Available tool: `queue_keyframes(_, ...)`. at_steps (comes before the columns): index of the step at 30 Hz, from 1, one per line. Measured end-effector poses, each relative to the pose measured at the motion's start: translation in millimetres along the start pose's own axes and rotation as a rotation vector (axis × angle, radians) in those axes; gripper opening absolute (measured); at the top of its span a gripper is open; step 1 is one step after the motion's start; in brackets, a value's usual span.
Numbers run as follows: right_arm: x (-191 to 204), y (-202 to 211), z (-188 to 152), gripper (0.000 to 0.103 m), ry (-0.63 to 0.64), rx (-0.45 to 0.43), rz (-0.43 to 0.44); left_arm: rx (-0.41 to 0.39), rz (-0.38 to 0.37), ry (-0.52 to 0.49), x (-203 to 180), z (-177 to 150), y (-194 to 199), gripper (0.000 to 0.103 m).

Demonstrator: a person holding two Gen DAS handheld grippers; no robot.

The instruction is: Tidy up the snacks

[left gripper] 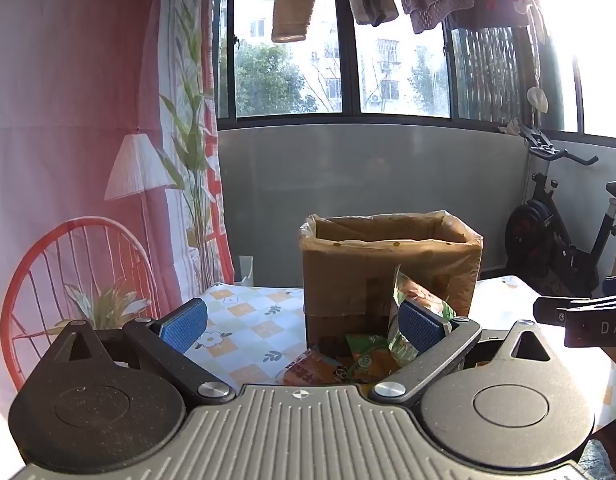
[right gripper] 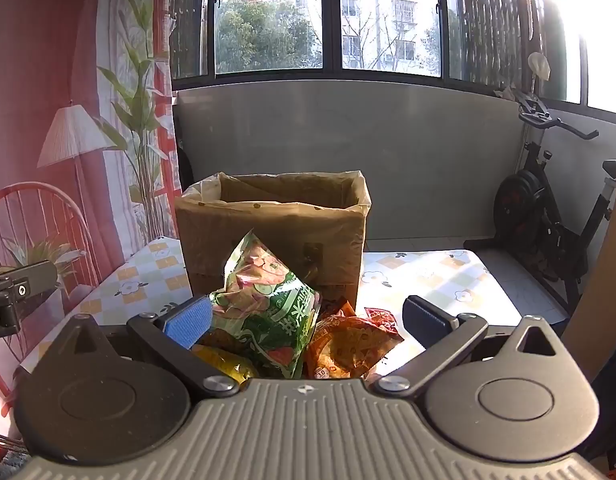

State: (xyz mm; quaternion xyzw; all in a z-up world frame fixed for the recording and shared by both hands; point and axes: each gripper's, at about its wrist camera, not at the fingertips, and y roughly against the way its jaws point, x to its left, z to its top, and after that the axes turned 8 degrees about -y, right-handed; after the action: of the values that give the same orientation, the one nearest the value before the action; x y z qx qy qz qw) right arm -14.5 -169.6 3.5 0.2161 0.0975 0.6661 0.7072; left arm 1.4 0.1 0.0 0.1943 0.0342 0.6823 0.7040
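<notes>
Both the left gripper (left gripper: 303,320) and right gripper (right gripper: 308,320) hover with jaws spread near the snack bags (right gripper: 267,304), ready to load the far box (right gripper: 275,232).

L gripper (left gripper: 303,326): jaws at full spread, nothing clamped, body tilted slightly nose-down. Blue pads (left gripper: 183,325) face inward; the left one hangs in free air, the right one sits close up against something, contact can't be confirmed from this angle. R gripper (right gripper: 308,322): also wide open, nothing pinched, pitched down a bit steeper than L. Its left blue pad (right gripper: 188,322) is just beside an item, touching or not unclear; its right finger is in shadow w/ free air around it. Each gripper's dark housing shows at the edge of the other's cam, so the two sit side by side.
</notes>
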Motion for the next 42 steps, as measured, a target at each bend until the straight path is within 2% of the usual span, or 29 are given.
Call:
queue_keyframes(8,-0.5,-0.3,-0.7,0.103,-0.002,-0.003,0.003,-0.008,0.020,-0.004,-0.7,0.0,-0.9,0.102)
queue_keyframes(9,-0.8,-0.4,-0.7,0.103,-0.004,-0.002,0.003,-0.027,0.019,-0.011,-3.5,-0.5,6.5,0.102)
queue_keyframes(42,-0.6,-0.5,0.0,0.103,-0.004,-0.001,0.002,-0.009,0.008,-0.011,-3.1,0.0,2.8,0.102)
